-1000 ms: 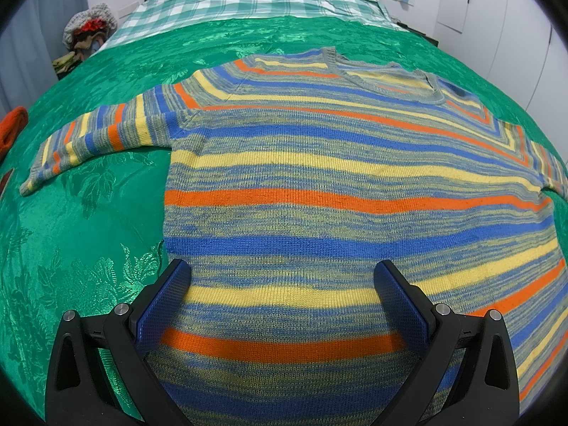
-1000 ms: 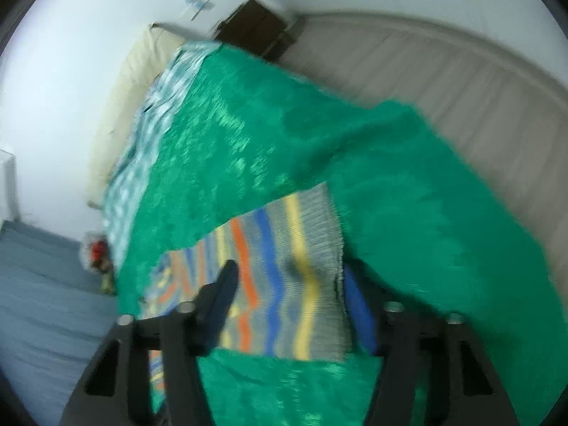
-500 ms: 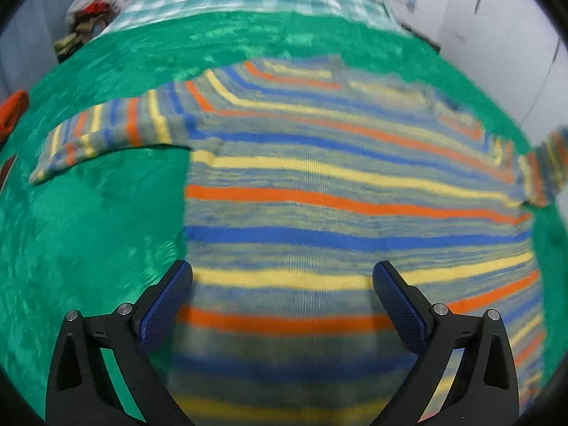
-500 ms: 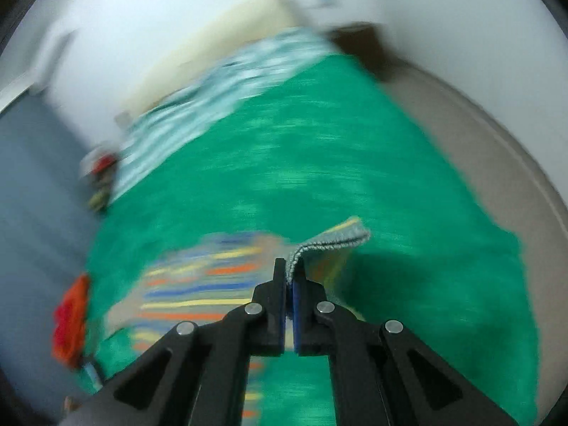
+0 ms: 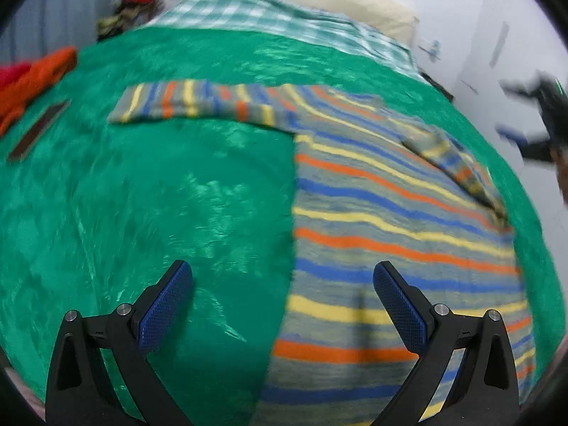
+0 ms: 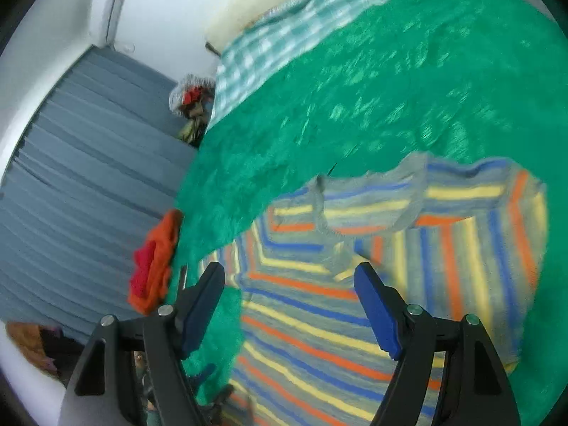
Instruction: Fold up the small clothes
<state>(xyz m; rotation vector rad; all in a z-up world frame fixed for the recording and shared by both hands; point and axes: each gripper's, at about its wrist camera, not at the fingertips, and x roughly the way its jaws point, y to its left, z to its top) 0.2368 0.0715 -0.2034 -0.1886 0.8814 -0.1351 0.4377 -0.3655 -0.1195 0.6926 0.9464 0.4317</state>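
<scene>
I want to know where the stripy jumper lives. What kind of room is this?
Most likely a bedroom. The striped sweater lies on a bed with a green bedspread, a pillow sits at its head, and a pleated curtain hangs beside it.

Both wrist views are evenly and fairly brightly lit by soft indoor light with no visible source. The shiny green bedspread (image 5: 184, 191) throws pale streaks of glare across its pattern. Shadows are faint. Motion blur smears both pictures: the striped sweater (image 5: 390, 248) has soft band edges, more so in the right wrist view (image 6: 355, 319), and the right gripper (image 5: 532, 120) at the left view's edge is a dark smudge. Each view's own black fingers stay sharp. Fisheye distortion bulges the bed into a dome, with black vignette in the corners.
</scene>
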